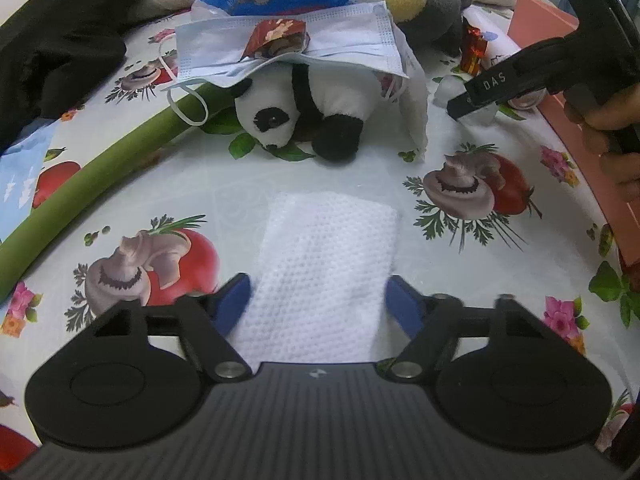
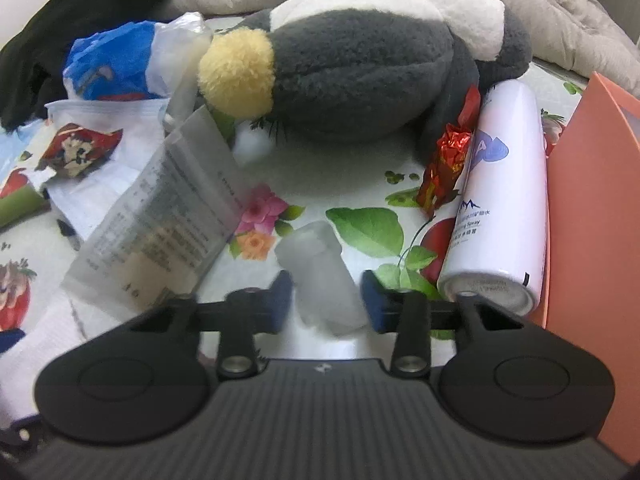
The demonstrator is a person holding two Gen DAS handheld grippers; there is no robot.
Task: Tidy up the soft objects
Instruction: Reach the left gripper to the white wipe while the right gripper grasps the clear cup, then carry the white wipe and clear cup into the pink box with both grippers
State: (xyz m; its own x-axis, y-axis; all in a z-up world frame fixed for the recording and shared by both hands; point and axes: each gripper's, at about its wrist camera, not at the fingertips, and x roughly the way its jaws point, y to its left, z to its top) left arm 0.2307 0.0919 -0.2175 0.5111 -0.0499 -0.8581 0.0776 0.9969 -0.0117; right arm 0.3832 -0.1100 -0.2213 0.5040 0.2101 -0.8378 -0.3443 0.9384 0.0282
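Left gripper [image 1: 318, 300] straddles a white cloth [image 1: 324, 264] lying flat on the printed tablecloth [image 1: 460, 280]; its blue fingers [image 1: 234, 300] stand at either edge, whether pressing I cannot tell. At 12 o'clock a toy panda [image 1: 296, 116] lies under a face mask [image 1: 288, 48]. Right gripper [image 2: 326, 300] brackets a frosted cap [image 2: 320, 276], fingers not visibly clamped on it. A spray can [image 2: 500, 200] lies at 2 o'clock beside an orange box [image 2: 592, 216], a grey plush [image 2: 360, 76] at 12
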